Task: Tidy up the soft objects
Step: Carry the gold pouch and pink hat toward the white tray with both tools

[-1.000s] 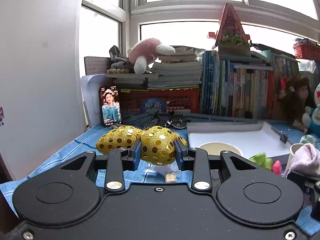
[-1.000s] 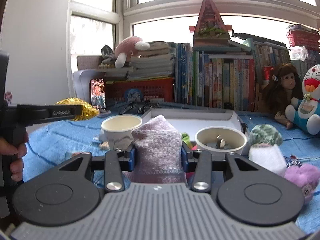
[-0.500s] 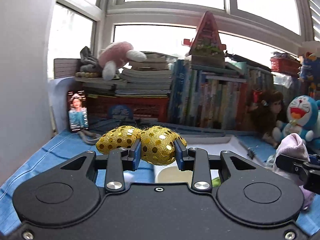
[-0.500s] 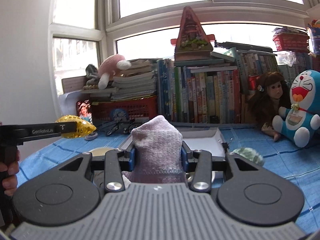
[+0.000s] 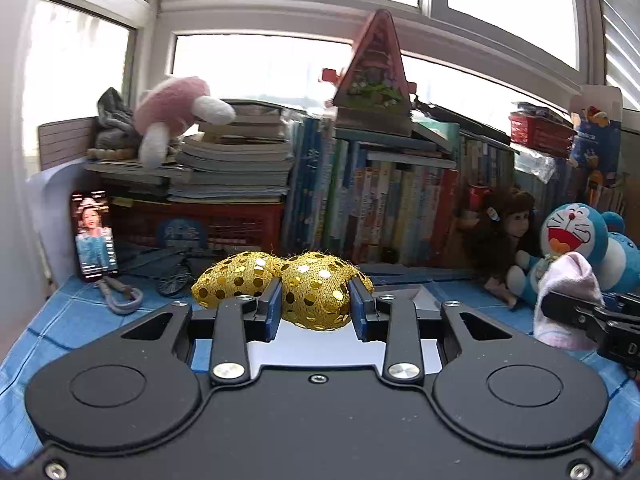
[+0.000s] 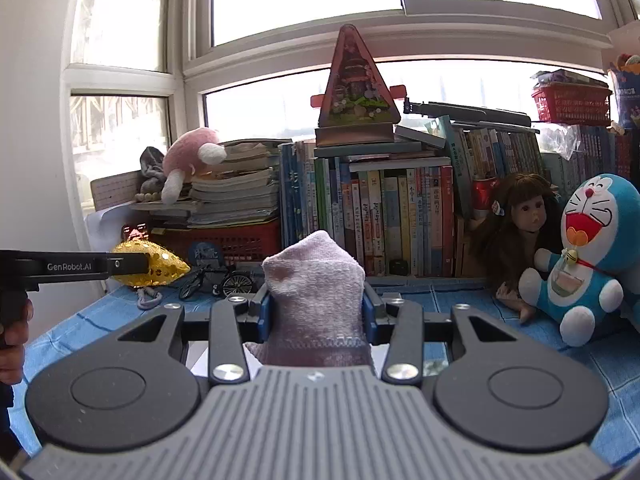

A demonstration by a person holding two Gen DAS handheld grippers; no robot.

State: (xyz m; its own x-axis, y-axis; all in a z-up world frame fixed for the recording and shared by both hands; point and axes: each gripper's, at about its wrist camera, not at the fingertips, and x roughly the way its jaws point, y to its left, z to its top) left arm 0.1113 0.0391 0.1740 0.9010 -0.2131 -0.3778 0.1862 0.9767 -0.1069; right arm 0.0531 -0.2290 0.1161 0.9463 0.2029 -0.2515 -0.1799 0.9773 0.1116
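Both grippers loaded, both carried above the blue cloth [image 5: 60,320] of the desk. I have one soft item per hand.

Left gripper [image 5: 316,310]: jaws nearly closed, pinched on the gold sequinned pouch [image 5: 316,294]. It is a two-lobed thing, net fabric with round shiny discs; the right lobe sits between the pads, the left lobe bulges free outside the left finger. I grip only one lobe because the whole piece is wider than the jaws; the fabric gives, so the pads sink in and hold.

Right gripper [image 6: 318,312]: jaws drawn in on the pale pink sock [image 6: 316,296]. Knit, fuzzy, bunched into a standing lump that rises above the pads, with the ribbed cuff hanging below towards the camera. Held mid-body so neither end drags.

From the right wrist view I see the left gripper side-on at the left edge, gold pouch at its tip, and part of a hand [image 6: 12,332] on its handle. From the left wrist view the sock shows at far right in the other jaws.

A white tray [image 5: 420,298] lies just beyond the left fingers, low in view. I judge it the likely drop place, though I cannot confirm that.

Background: book row [image 6: 380,216], doll [image 6: 520,220], blue cat plush [image 6: 592,240], all hard against the window.
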